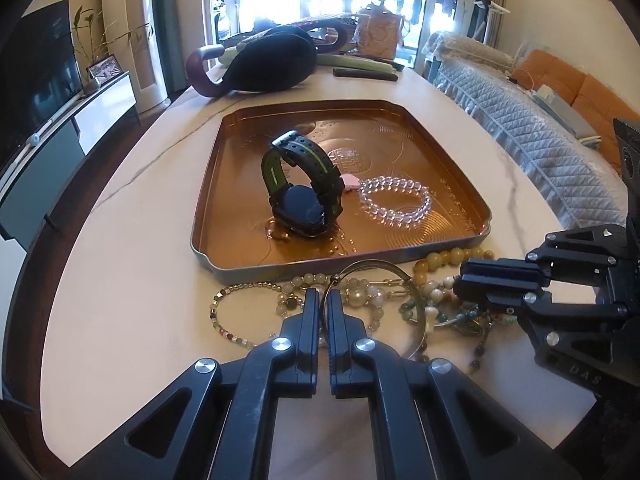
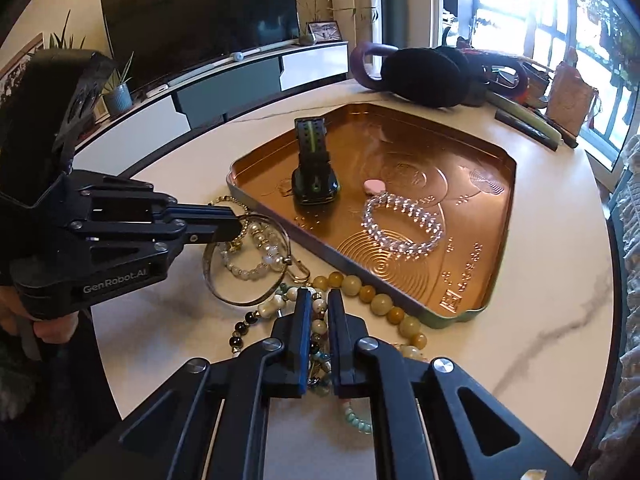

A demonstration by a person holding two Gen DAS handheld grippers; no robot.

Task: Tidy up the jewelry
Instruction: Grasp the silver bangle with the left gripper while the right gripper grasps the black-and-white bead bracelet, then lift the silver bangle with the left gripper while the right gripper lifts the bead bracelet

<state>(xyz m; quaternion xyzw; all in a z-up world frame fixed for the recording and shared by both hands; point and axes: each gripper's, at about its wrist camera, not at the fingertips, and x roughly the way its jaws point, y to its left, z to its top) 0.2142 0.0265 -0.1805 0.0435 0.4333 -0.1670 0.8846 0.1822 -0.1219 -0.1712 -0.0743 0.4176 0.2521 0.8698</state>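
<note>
A copper tray [image 1: 224, 184] [image 2: 496, 200] on the white table holds a black-and-green watch [image 1: 302, 184] [image 2: 314, 168], a clear bead bracelet [image 1: 396, 204] [image 2: 404, 224] and a small pink piece [image 1: 351, 181] [image 2: 374, 186]. In front of the tray lies a heap of jewelry: a thin metal bangle [image 1: 416, 304] [image 2: 210, 276], pearl bracelets [image 1: 362, 294] [image 2: 256, 268], yellow beads [image 1: 444, 258] [image 2: 380, 300]. My left gripper [image 1: 323, 300] [image 2: 236, 226] is shut on the bangle's rim. My right gripper [image 2: 318, 300] [image 1: 460, 284] is nearly shut around a string of beads [image 2: 319, 326] in the heap.
A black hat [image 1: 276, 60] [image 2: 424, 76], a dark red curved handle [image 1: 204, 68], sticks and an orange pouch [image 1: 378, 36] lie at the table's far end. A TV cabinet [image 2: 240, 80] stands beyond the table, a sofa [image 1: 520, 120] to the right.
</note>
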